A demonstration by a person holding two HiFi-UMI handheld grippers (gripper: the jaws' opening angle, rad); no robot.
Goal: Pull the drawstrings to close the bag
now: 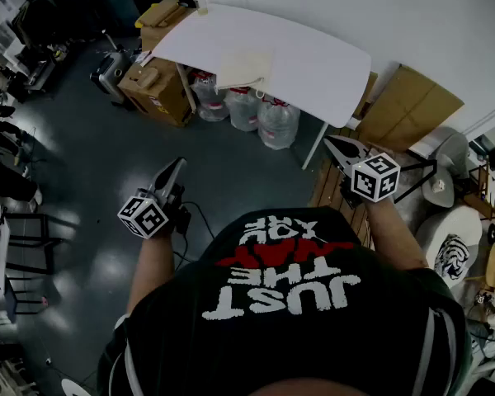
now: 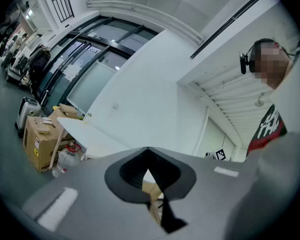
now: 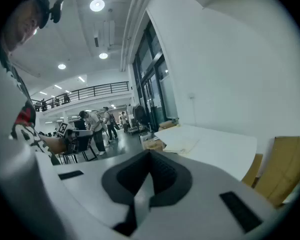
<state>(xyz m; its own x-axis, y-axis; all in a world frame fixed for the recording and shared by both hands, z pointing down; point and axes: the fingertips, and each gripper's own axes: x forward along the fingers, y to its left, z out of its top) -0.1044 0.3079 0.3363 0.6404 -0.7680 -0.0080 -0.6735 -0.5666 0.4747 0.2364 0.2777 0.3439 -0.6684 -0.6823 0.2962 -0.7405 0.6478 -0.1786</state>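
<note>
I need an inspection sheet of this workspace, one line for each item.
surface: white table, by the wall
job's things: beige bag lying flat on the table, untouched
clutter: water jugs under the table; cardboard boxes beside it
grippers: left tool and right tool both shut, empty, away from the table
cables: black cable on the floor
surroundings: dark floor; cardboard sheets against the wall

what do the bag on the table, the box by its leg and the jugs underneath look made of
Bag: matte cream cloth, probably; it lies flat and limp, weave too small to tell. Box: dull brown cardboard, with folded flaps. Jugs: likely clear glossy plastic, see-through with highlights.
</note>
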